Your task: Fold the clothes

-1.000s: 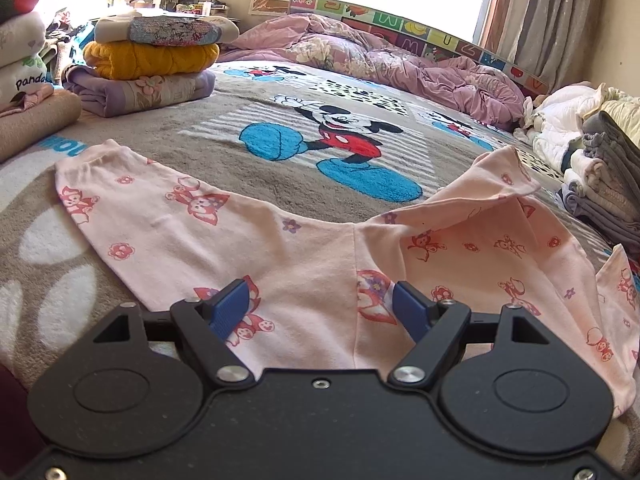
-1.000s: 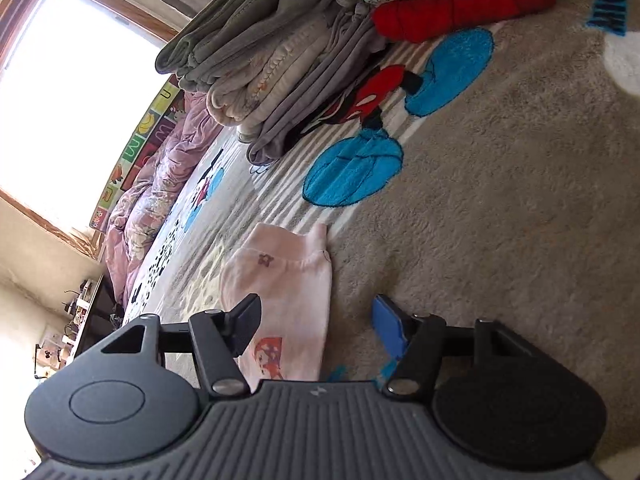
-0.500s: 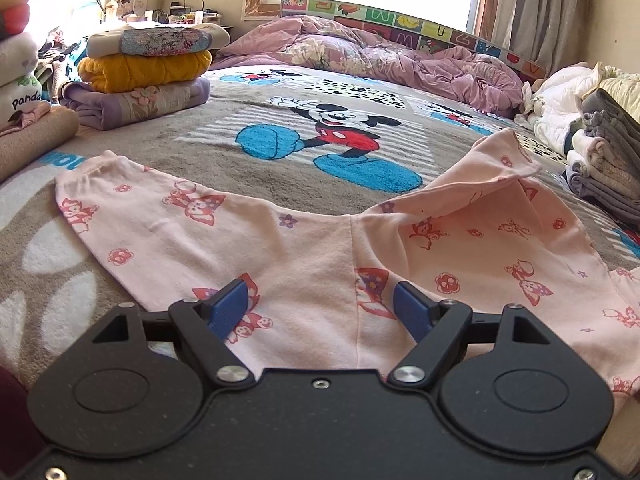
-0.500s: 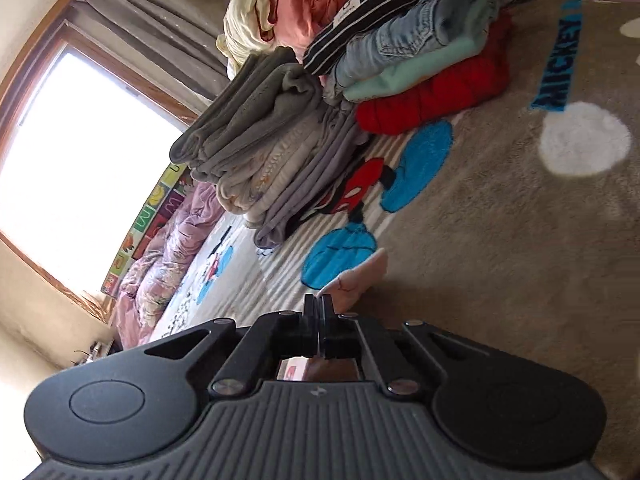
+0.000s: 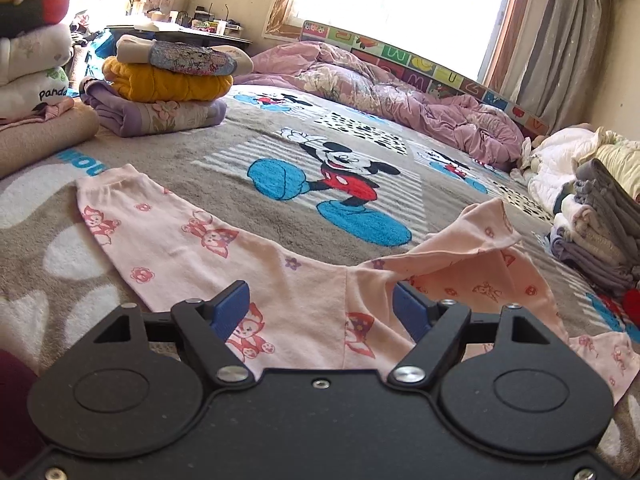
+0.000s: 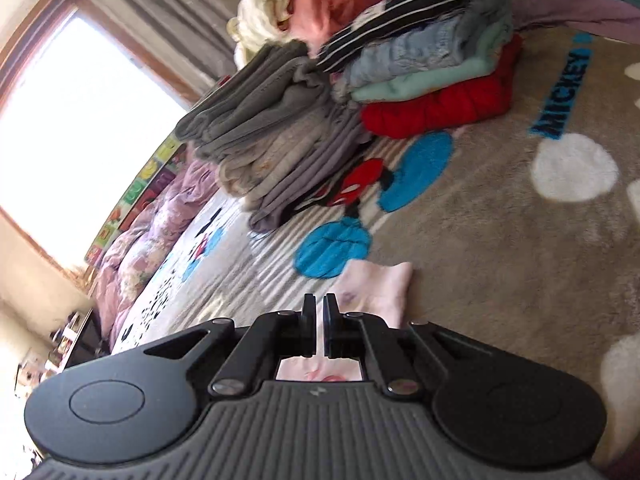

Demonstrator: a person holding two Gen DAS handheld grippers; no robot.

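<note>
Pink printed child's trousers (image 5: 280,280) lie spread on the grey Mickey Mouse blanket (image 5: 240,152). One leg stretches left, flat; the other leg (image 5: 480,240) is lifted and folding over at the right. My left gripper (image 5: 320,308) is open, its blue pads either side of the crotch seam, just above the cloth. My right gripper (image 6: 320,320) is shut on the pink trouser leg (image 6: 380,288), whose cuff end hangs past the fingertips above the blanket (image 6: 500,248).
Folded stacks ring the blanket: yellow and purple ones (image 5: 160,92) at back left, grey ones (image 5: 600,220) at right. In the right wrist view a grey stack (image 6: 280,140) and a red-bottomed stack (image 6: 440,80) stand close. A pink duvet (image 5: 400,92) lies under the window.
My right gripper closed on the trouser leg's end and lifted it off the blanket. The right leg now rises and bends over. The left gripper stayed open and almost still.
</note>
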